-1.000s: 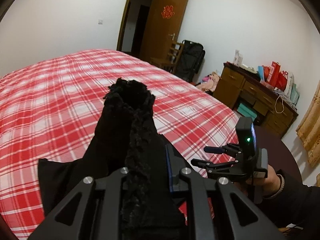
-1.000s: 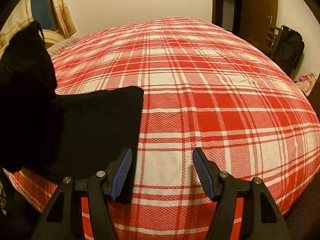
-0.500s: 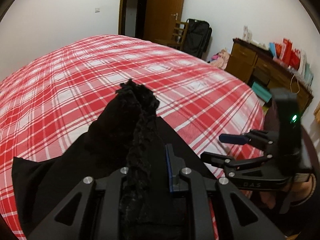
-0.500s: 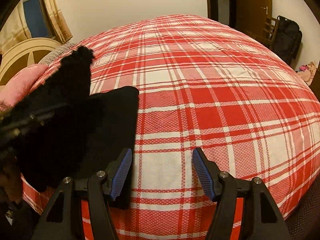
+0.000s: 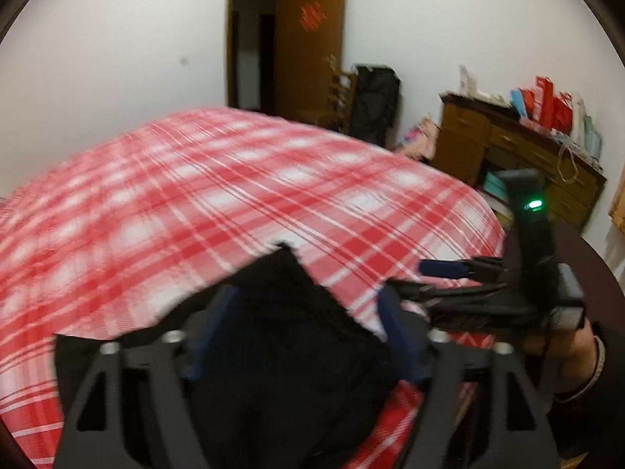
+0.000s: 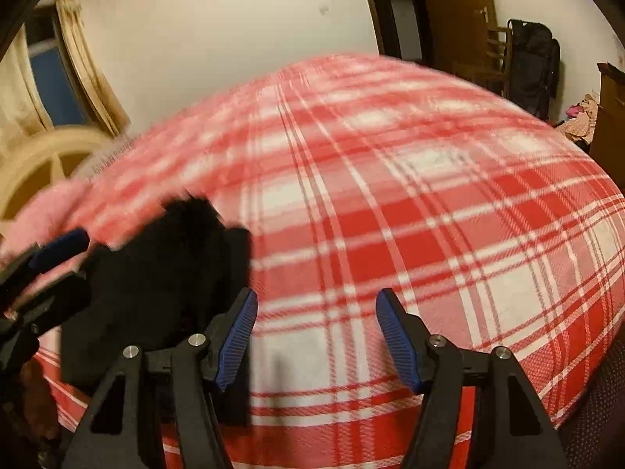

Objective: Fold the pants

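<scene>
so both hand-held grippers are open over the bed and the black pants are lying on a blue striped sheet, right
Not quite: the sheet is a red and white check, not blue striped, as the right wrist view shows. The rest stands: the left hand-held gripper and right hand-held gripper are both open, with the black pants on the bed.

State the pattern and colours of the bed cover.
Red and white plaid bed cover, clearest in the right wrist view.

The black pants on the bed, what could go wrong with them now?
The left claw is open, so the black pants lie loose in a bunched heap; the fold may come out crooked. The heap sits near the edge of the red plaid bed, so it might slide off. The right claw is open too, gripping nothing.
</scene>
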The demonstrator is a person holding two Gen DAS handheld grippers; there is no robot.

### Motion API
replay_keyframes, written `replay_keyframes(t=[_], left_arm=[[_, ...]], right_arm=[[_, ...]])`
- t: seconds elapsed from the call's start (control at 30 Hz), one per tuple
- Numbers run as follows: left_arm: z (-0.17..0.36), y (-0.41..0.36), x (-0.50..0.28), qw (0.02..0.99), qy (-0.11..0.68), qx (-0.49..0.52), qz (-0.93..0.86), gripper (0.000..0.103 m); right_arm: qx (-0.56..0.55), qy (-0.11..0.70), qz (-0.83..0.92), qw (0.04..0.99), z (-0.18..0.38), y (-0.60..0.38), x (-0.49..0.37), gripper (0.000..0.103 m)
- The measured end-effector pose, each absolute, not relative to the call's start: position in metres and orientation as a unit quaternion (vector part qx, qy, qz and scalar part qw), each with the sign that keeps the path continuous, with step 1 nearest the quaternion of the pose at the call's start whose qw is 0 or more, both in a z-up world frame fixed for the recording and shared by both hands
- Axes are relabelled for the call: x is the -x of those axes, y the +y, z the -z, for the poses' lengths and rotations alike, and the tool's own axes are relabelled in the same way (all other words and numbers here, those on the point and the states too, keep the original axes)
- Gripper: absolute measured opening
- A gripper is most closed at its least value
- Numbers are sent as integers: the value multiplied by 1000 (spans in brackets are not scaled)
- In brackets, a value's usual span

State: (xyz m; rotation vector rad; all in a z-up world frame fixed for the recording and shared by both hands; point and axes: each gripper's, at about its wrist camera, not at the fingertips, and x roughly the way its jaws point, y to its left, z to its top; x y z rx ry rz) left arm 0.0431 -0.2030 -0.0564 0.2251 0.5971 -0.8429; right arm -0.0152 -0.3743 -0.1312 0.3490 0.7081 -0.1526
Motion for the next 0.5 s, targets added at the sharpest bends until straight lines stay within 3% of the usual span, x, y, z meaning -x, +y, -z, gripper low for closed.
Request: replay_keyframes(t=[0.13, 0.23, 0.33, 0.37, 0.5], left_arm=[[52, -160, -57, 893, 266, -108, 346, 87], [62, -124, -76, 915, 268, -104, 284, 97], [77, -95, -96, 924, 289, -89, 234, 97], [83, -87, -102, 924, 297, -79, 225, 97], [108, -72, -113, 922, 326, -63, 198, 98]], right_arm=[[-157, 302, 14, 940, 105, -347, 27, 65], [-131, 327, -29, 936, 108, -316, 17, 65], [-128, 358, -53, 923, 119, -298, 3, 64], [-128, 376, -51, 916, 125, -295, -6, 60], [-139, 413, -58, 898, 141, -293, -20, 28]])
